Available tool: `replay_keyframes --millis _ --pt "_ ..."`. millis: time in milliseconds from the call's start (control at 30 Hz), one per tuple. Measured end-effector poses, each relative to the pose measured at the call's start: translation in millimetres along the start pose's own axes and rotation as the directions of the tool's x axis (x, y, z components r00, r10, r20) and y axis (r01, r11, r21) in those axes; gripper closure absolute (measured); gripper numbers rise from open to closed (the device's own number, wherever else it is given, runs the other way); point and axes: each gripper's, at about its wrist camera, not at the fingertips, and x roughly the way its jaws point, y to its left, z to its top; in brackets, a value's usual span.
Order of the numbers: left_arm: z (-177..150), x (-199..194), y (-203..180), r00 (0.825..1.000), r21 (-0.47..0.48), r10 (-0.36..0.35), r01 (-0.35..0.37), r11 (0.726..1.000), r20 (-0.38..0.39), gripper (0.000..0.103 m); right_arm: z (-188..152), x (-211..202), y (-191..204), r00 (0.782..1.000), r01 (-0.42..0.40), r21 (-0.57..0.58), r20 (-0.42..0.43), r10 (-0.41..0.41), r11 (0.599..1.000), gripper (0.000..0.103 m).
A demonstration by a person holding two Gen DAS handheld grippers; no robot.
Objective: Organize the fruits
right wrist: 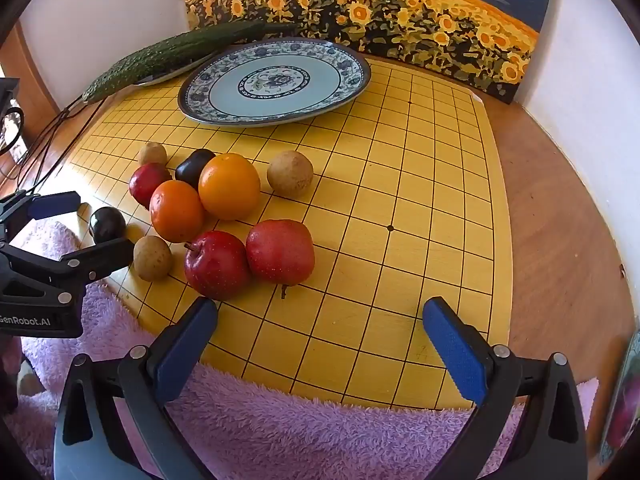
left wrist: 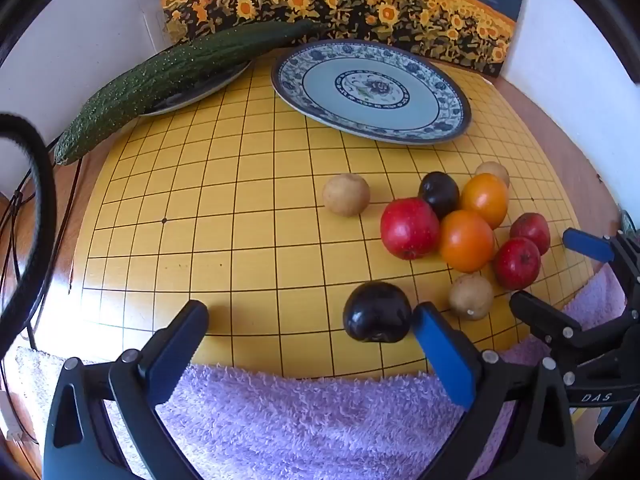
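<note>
Several fruits lie on a yellow grid board [left wrist: 240, 208]: red apples [left wrist: 409, 227] [right wrist: 216, 264], two oranges [left wrist: 466, 240] [right wrist: 229, 185], dark plums [left wrist: 377, 311] [right wrist: 107, 223], and tan round fruits [left wrist: 346, 194] [right wrist: 289, 173]. A blue-patterned plate [left wrist: 372, 88] [right wrist: 276, 80] stands at the back. My left gripper [left wrist: 310, 320] is open; the near plum sits just inside its right finger. It also shows in the right wrist view [right wrist: 86, 224]. My right gripper [right wrist: 320, 312] is open and empty, just right of the red apples; it also shows in the left wrist view [left wrist: 556, 268].
A long cucumber [left wrist: 168, 76] [right wrist: 160, 56] lies across a second plate [left wrist: 208, 84] at the back left. A sunflower painting [left wrist: 340, 4] leans on the white wall. A purple towel [left wrist: 300, 420] [right wrist: 320, 440] lies under the board's near edge. Cables hang at the left.
</note>
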Motion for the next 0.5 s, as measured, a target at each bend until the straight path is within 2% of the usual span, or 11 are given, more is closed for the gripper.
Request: replay_keyframes --millis 500 --pt "0.1 0.1 0.0 1.0 0.0 0.001 -0.001 1.0 -0.003 0.0 -0.2 -0.6 0.2 1.0 0.002 -0.001 0.002 -0.002 1.0 0.0"
